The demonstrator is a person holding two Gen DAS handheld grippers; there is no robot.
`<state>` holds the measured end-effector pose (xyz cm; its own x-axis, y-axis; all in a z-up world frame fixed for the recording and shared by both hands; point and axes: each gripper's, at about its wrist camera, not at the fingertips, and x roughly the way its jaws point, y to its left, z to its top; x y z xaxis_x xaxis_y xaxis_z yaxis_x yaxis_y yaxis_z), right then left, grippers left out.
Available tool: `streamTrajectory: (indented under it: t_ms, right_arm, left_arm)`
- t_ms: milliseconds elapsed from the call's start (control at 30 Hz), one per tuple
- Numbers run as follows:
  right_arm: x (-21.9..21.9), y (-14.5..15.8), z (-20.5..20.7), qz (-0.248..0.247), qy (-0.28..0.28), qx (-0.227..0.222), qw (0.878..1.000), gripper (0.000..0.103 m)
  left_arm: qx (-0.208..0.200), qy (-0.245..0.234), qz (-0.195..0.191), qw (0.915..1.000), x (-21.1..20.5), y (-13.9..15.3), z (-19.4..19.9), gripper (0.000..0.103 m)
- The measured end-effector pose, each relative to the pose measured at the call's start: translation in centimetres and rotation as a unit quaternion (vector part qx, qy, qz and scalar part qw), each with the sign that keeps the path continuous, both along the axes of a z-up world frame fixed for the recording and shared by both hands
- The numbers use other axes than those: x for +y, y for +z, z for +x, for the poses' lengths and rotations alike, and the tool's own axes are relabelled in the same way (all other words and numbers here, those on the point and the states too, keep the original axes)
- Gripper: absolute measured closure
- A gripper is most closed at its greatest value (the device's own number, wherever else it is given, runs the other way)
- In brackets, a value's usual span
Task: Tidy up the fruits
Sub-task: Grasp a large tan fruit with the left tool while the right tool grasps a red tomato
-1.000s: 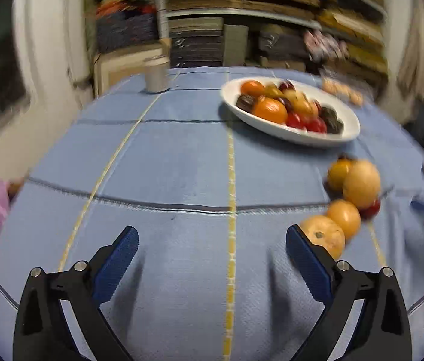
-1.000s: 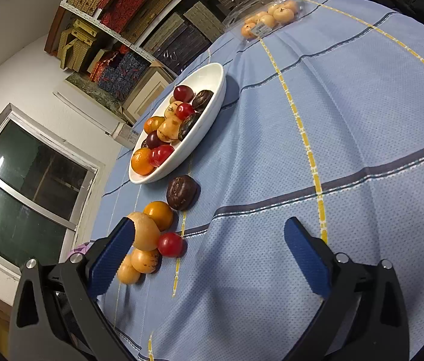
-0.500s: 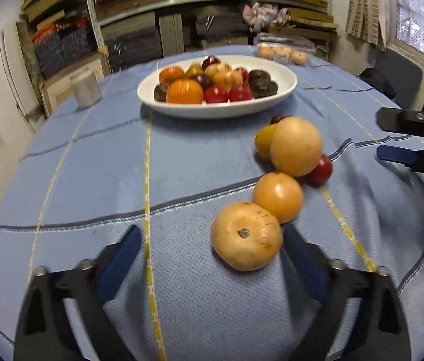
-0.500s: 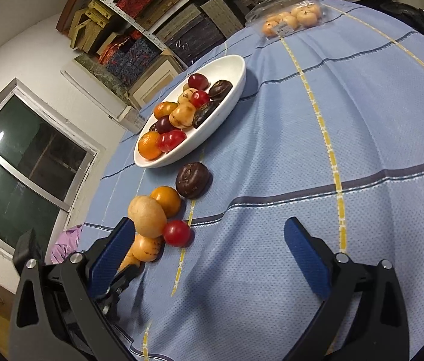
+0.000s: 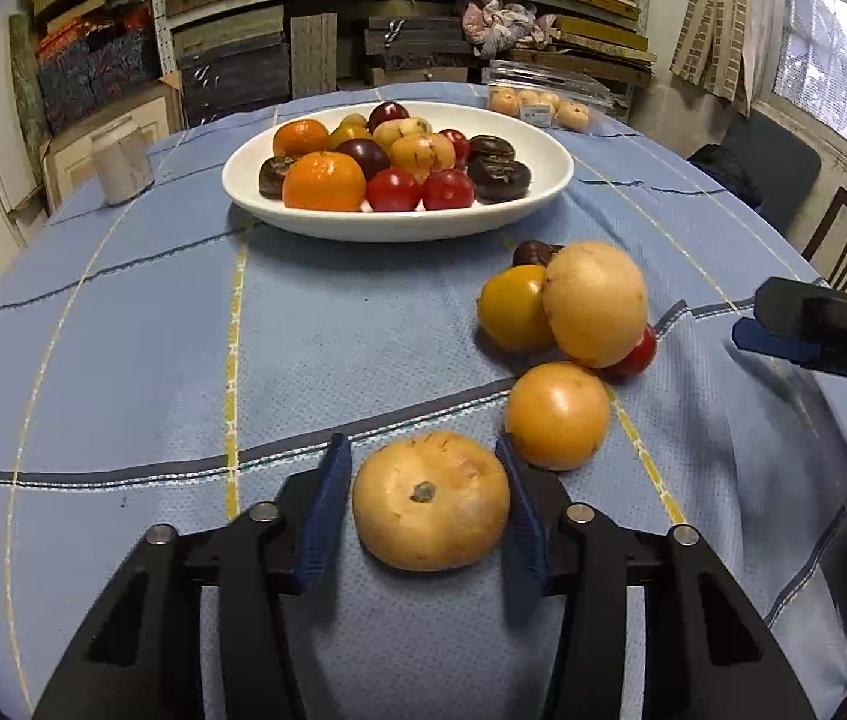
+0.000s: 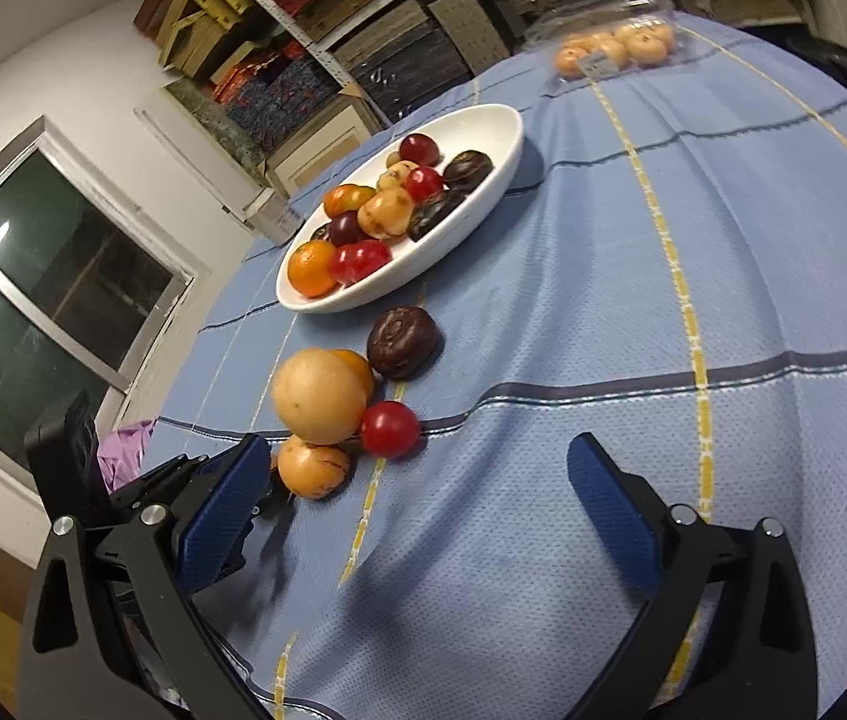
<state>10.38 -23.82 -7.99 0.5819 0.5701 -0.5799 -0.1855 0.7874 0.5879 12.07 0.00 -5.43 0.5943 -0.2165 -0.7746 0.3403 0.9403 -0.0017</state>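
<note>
My left gripper [image 5: 426, 498] has its blue pads either side of a tan round fruit [image 5: 430, 501] on the blue cloth; the right pad touches it, the left pad stands a hair off. Beside it lie an orange fruit [image 5: 556, 415], a large tan fruit [image 5: 595, 303], a yellow-orange fruit [image 5: 510, 315], a red fruit [image 5: 638, 354] and a dark fruit [image 6: 403, 342]. A white oval bowl [image 5: 537, 204] holds several fruits. My right gripper [image 6: 423, 510] is open and empty above the cloth, to the right of the loose fruit.
A clear pack of small orange fruits [image 5: 543, 105] lies at the table's far side. A small white jar [image 5: 120, 165] stands at the far left. Shelves of boxes fill the back wall. A chair [image 5: 777, 171] stands at the right edge.
My left gripper has moved forward and narrowed its jaws around the tan round fruit. My right gripper has shifted slightly and stayed open.
</note>
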Motion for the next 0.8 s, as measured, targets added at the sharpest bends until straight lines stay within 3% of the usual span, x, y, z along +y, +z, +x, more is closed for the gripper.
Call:
streamTrajectory:
  t_ms: [200, 267, 333, 367, 433, 567, 700, 800]
  right_arm:
    - [0.6, 0.4, -0.4, -0.008, 0.012, -0.016, 1.000, 0.006]
    - [1.3, 0.8, -0.7, -0.024, 0.021, -0.031, 0.999, 0.018]
    - [2.8, 1.3, -1.3, -0.069, 0.032, -0.056, 0.996, 0.020]
    - [4.4, 1.7, -1.9, -0.125, 0.040, -0.081, 0.988, 0.021]
    - [6.4, 1.8, -2.6, -0.193, 0.049, -0.109, 0.974, 0.025]
    - [9.2, 1.3, -2.3, -0.257, 0.088, -0.123, 0.954, 0.042]
    - [8.6, 0.7, -0.6, -0.233, 0.096, -0.090, 0.964, 0.065]
    - [8.4, 0.3, 0.3, -0.228, 0.093, -0.081, 0.966, 0.068]
  left_arm:
    - [-0.011, 0.043, -0.039, 0.9983, 3.0, 0.9, -1.7, 0.058]
    - [-0.025, 0.072, -0.053, 0.9957, 4.4, 1.5, -2.1, 0.058]
    - [-0.035, 0.097, -0.068, 0.9923, 5.7, 2.1, -2.4, 0.058]
    - [-0.036, 0.104, -0.075, 0.9911, 6.1, 2.2, -2.4, 0.058]
    - [-0.034, 0.104, -0.075, 0.9911, 6.1, 2.2, -2.4, 0.058]
    - [-0.034, 0.091, -0.063, 0.9933, 5.5, 2.2, -2.5, 0.058]
    - [-0.031, 0.088, -0.064, 0.9936, 5.4, 2.1, -2.4, 0.058]
    - [-0.027, 0.087, -0.067, 0.9937, 5.4, 2.0, -2.3, 0.058]
